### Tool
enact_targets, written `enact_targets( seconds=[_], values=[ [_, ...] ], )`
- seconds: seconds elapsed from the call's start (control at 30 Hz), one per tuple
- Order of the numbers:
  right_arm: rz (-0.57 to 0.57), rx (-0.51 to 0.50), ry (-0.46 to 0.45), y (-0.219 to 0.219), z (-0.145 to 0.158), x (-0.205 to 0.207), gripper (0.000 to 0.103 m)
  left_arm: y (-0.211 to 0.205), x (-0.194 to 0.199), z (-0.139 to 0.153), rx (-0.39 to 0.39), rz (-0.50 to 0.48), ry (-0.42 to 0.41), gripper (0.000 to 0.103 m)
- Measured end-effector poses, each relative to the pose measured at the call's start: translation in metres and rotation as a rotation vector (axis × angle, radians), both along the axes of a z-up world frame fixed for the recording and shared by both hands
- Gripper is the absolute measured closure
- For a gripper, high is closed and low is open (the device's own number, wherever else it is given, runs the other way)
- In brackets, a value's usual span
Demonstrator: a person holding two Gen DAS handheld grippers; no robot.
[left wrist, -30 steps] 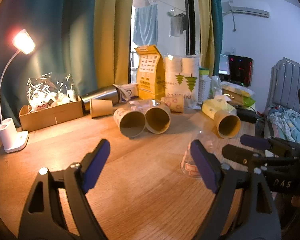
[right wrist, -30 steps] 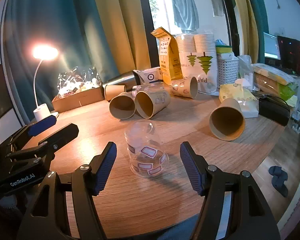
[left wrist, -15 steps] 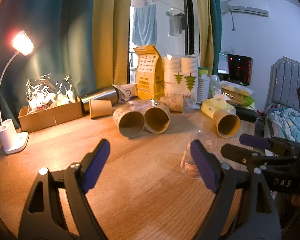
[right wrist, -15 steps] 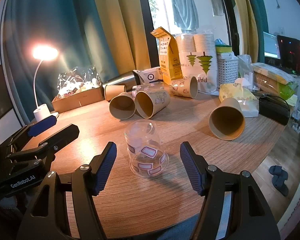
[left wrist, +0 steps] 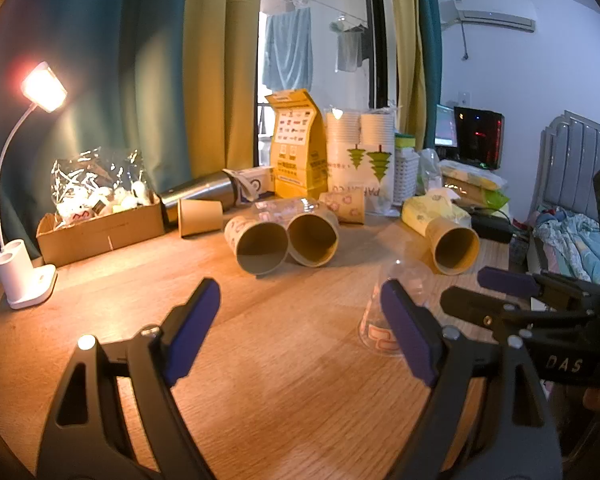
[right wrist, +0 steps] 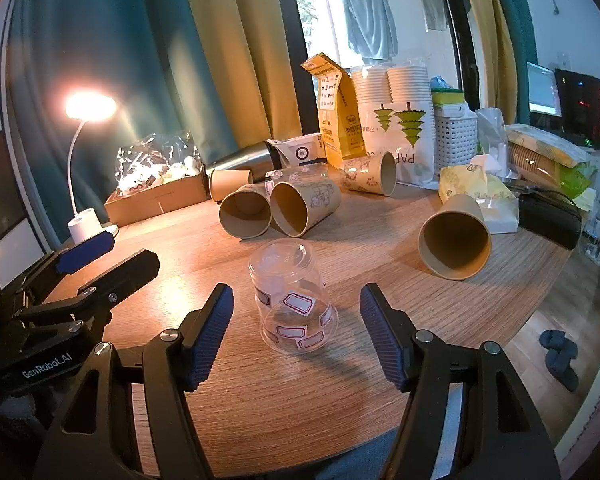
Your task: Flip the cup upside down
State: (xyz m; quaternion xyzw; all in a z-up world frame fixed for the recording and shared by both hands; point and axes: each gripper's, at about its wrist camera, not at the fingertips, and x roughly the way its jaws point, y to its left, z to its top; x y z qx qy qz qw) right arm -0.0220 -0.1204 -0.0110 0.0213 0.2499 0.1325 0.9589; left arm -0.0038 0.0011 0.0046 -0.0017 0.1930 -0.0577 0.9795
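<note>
A clear plastic cup (right wrist: 294, 300) with red-outlined labels stands upside down, mouth on the wooden table (right wrist: 260, 392). My right gripper (right wrist: 296, 332) is open and empty, its blue pads either side of the cup, a little nearer than it and not touching. In the left wrist view the same cup (left wrist: 384, 312) sits partly behind my right-hand finger. My left gripper (left wrist: 300, 332) is open and empty above bare table, to the left of the cup. The left gripper also shows in the right wrist view (right wrist: 100, 264), and the right gripper shows in the left wrist view (left wrist: 496, 292).
Several brown paper cups lie on their sides: two together (right wrist: 276, 210) behind the clear cup and one (right wrist: 454, 238) to its right. A lit desk lamp (right wrist: 84, 168), a cardboard box (right wrist: 160, 196), a steel flask, a yellow bag and stacked cups line the back. The table edge curves at right.
</note>
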Motion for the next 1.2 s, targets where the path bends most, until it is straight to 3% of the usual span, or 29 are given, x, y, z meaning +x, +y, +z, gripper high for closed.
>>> enact_targets(
  seconds=[1.2],
  values=[
    [0.001, 0.005, 0.006, 0.0021, 0.0006, -0.0018, 0.034, -0.0004, 0.0015, -0.0017, 0.016, -0.004, 0.013, 0.019]
  ],
)
